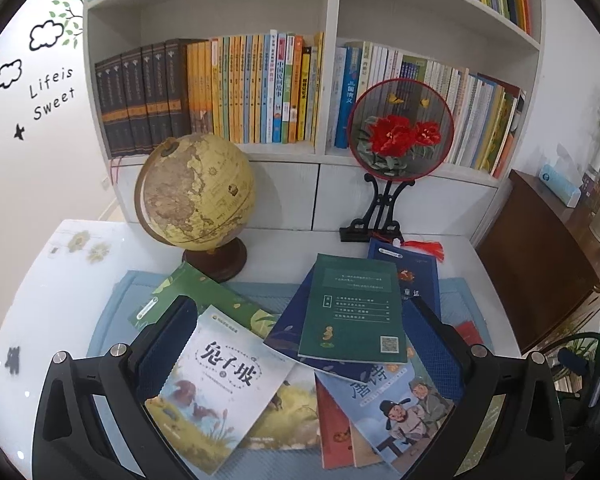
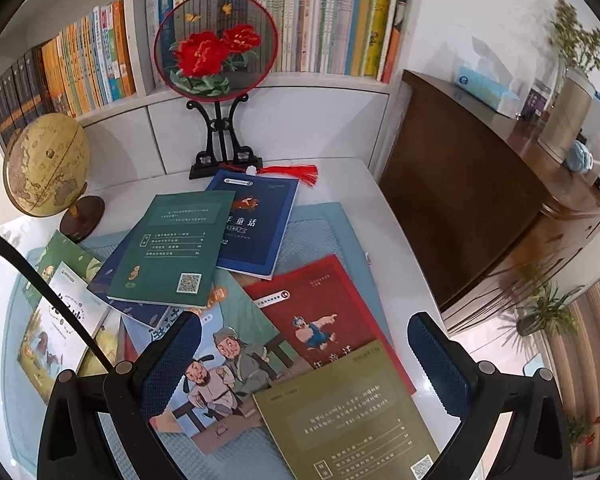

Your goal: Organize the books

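Several books lie scattered and overlapping on a blue mat (image 1: 112, 312) on the white desk. A dark green book (image 1: 352, 308) lies on top of a navy one; it also shows in the right wrist view (image 2: 172, 252). A white rabbit-cover book (image 1: 224, 384) lies between my left gripper's (image 1: 304, 316) open fingers. In the right wrist view, a red book (image 2: 320, 312), an olive book (image 2: 348, 428), a blue book with two cartoon men (image 2: 224, 364) and a navy book (image 2: 260, 220) lie below my open right gripper (image 2: 304, 332). Both grippers hover above the books, empty.
A globe (image 1: 198, 192) and a round embroidered fan on a black stand (image 1: 400, 128) stand at the desk's back. The bookshelf (image 1: 328, 60) behind holds rows of upright books. A brown cabinet (image 2: 480, 184) stands to the right.
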Available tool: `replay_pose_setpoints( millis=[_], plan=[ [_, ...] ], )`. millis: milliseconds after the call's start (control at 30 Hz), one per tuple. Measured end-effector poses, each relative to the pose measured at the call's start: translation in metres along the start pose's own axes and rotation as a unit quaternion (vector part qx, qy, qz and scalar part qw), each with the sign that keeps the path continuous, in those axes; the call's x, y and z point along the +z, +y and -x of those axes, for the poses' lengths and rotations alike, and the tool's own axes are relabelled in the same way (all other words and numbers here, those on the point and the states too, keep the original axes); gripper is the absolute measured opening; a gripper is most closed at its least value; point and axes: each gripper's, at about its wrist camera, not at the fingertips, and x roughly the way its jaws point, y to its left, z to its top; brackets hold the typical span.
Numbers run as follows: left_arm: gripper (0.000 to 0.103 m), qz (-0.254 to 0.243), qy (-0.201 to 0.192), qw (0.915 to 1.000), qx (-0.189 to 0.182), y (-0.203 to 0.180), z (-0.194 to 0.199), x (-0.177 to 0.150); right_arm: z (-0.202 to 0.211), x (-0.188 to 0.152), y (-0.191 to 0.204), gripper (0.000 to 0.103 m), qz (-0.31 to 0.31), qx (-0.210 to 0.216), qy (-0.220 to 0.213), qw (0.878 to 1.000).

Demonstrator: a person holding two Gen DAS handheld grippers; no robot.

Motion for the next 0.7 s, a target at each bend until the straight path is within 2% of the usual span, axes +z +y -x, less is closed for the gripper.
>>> replay_pose_setpoints(
  millis=[267,700],
  plan=[
    [0.102,0.003,0.021,0.9996,-0.016,0.006,-0.035,0.006,-0.012,0.015,0.02,0.103,0.011,-0.009,0.002,1.0],
    [0.102,0.0,0.063,0.9974,-0.036,0.003,-0.084,0.001,-0.048,0.025,0.036,0.103,0.023,-0.015,0.03,0.999]
  ],
)
